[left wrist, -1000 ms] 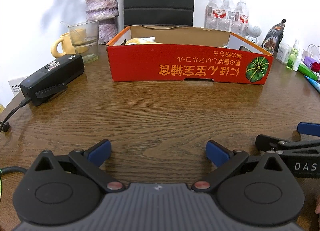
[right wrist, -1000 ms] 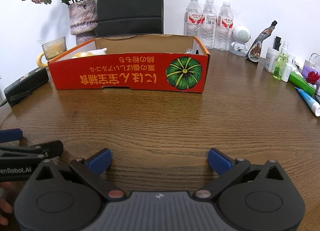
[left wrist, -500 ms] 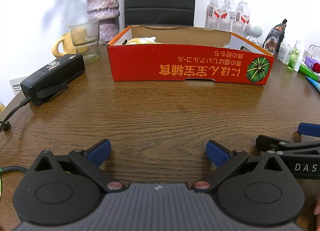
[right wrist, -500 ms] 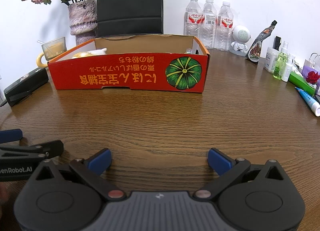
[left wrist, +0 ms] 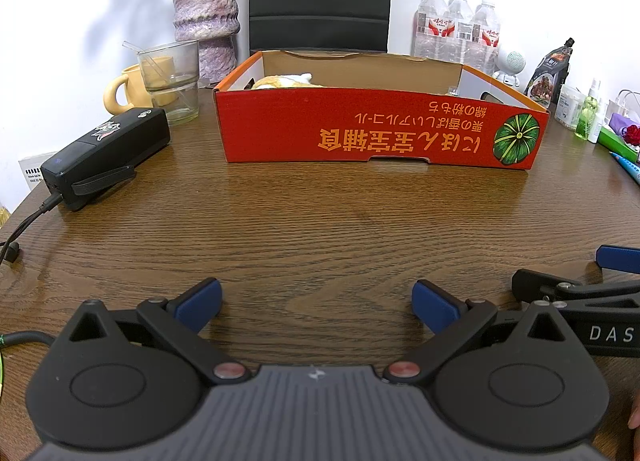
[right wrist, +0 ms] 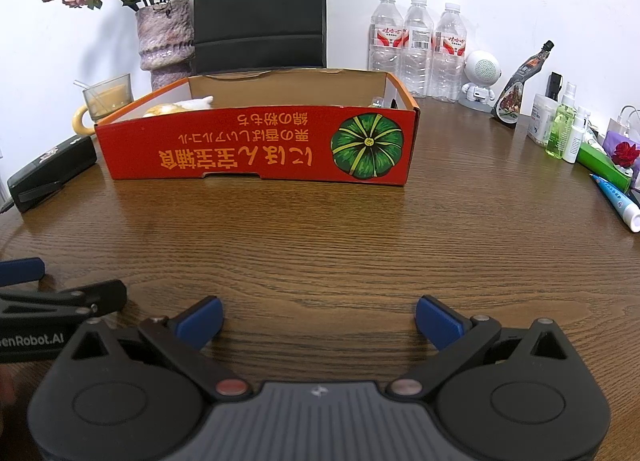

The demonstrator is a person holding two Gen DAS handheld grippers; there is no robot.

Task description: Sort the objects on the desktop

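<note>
Red box [left wrist: 380, 129] sits well ahead of both claws — left claw [left wrist: 316, 301] and right claw [right wrist: 318, 315] spread, empty.

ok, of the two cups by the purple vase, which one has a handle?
The yellow ceramic mug, partly hidden behind the clear glass cup. Its loop handle sticks out to the left; the glass one has plain sides and a stirrer inside.
</note>
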